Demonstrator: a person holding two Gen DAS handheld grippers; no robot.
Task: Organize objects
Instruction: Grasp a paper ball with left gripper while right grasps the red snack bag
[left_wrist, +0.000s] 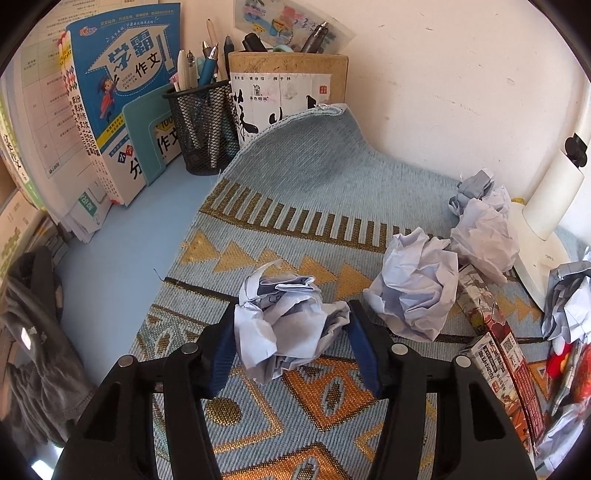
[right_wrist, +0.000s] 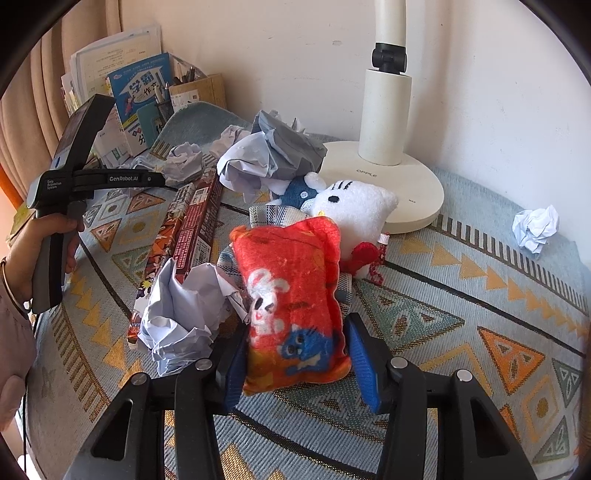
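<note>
- My left gripper (left_wrist: 291, 332) pinches a crumpled paper ball (left_wrist: 284, 325) just above the patterned cloth (left_wrist: 317, 173); it is light and crushable, so I hold its bulk.
- My right gripper (right_wrist: 295, 354) brackets the red plush pouch (right_wrist: 291, 302), soft and light; whether the pads press it I cannot tell.

White scuffed wall (right_wrist: 295, 55), beige curtain (right_wrist: 48, 74) at left, patterned blue tablecloth (right_wrist: 461, 295), bright daylight.

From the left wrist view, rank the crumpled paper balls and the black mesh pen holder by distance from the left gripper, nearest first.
1. Crumpled paper ball between the left gripper's blue pads.
2. Crumpled white paper ball, ahead to the right.
3. Crumpled paper ball by the lamp base, farther right.
4. Black mesh pen holder, far left, at the wall.
</note>
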